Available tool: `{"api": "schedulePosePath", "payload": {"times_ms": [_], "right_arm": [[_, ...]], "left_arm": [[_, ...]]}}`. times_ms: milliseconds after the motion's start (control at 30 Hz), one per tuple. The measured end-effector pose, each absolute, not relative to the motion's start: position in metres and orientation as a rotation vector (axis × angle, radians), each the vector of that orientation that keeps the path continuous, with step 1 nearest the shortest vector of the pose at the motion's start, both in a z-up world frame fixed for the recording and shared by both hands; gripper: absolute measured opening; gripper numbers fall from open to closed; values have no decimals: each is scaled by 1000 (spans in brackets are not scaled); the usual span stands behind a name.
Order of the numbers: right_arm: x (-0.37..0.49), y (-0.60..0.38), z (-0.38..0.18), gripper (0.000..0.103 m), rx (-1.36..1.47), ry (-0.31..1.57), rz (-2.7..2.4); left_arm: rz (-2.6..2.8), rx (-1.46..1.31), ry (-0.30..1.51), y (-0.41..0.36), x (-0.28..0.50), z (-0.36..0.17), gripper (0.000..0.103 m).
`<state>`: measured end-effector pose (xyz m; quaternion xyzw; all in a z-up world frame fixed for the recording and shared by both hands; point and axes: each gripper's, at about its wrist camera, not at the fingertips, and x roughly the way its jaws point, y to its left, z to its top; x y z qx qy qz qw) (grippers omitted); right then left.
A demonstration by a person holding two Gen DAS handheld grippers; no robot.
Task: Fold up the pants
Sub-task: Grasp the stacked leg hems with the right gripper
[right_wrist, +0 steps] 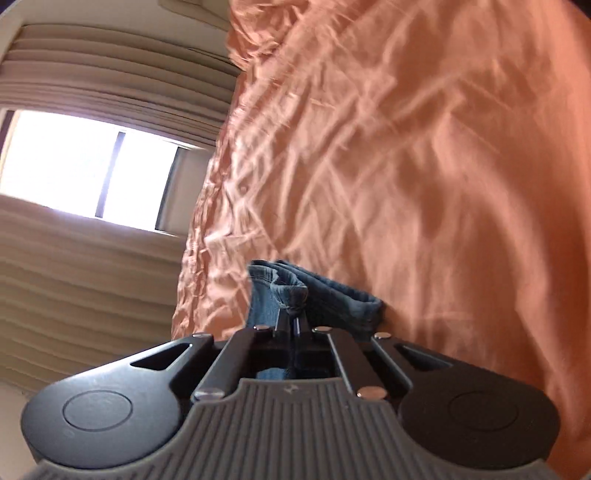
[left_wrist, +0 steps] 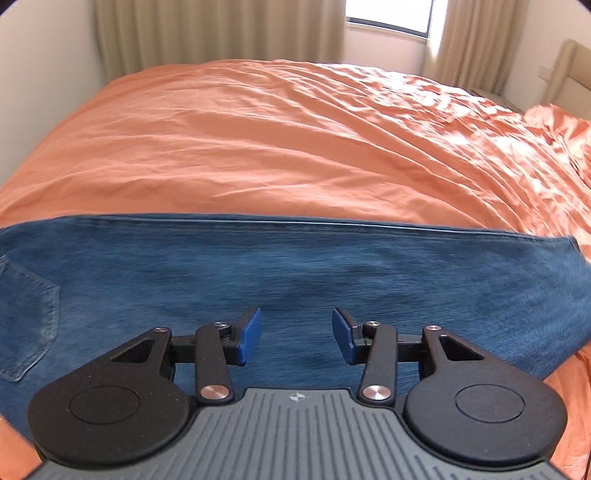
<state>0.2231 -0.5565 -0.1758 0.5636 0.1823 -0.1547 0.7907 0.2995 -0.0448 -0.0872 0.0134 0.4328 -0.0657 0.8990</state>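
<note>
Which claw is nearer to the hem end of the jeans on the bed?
Right. The right claw is shut on the bunched hem of the jeans. The left claw hangs open above the flat middle of the leg, pinching nothing.

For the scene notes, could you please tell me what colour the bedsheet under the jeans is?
Orange, a salmon shade; the bedsheet shows best in the left wrist view.

A wrinkled orange cotton bedspread (left_wrist: 280,140) covers the bed, its creases catching daylight on the right side. Behind it hang pleated beige curtains (left_wrist: 207,29), parted around a bright window (left_wrist: 388,18). A cream padded headboard (left_wrist: 569,70) stands at the far right, beside a plain white wall (left_wrist: 532,44).
</note>
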Motion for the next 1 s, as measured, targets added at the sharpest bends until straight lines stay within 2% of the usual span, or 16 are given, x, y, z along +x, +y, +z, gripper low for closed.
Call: {"api": "schedulePosePath", "payload": {"times_ms": [167, 400, 467, 500, 533, 667, 1000], "right_arm": [[216, -563, -200, 0, 1279, 486, -442], [216, -562, -210, 0, 1308, 482, -427], [209, -560, -208, 12, 1334, 460, -432], [203, -560, -205, 31, 1326, 458, -447], [201, -561, -204, 42, 1319, 462, -454], [201, -569, -222, 38, 1403, 473, -414], [220, -571, -247, 14, 1485, 451, -342]], "left_arm": [[-267, 98, 908, -98, 320, -97, 50], [-414, 181, 945, -176, 356, -121, 50], [-429, 204, 957, -193, 366, -129, 48], [-426, 215, 957, -199, 369, -132, 47], [-425, 220, 957, -205, 374, -135, 46], [-444, 218, 960, -220, 389, -144, 46], [-476, 273, 931, -238, 412, -159, 44]]}}
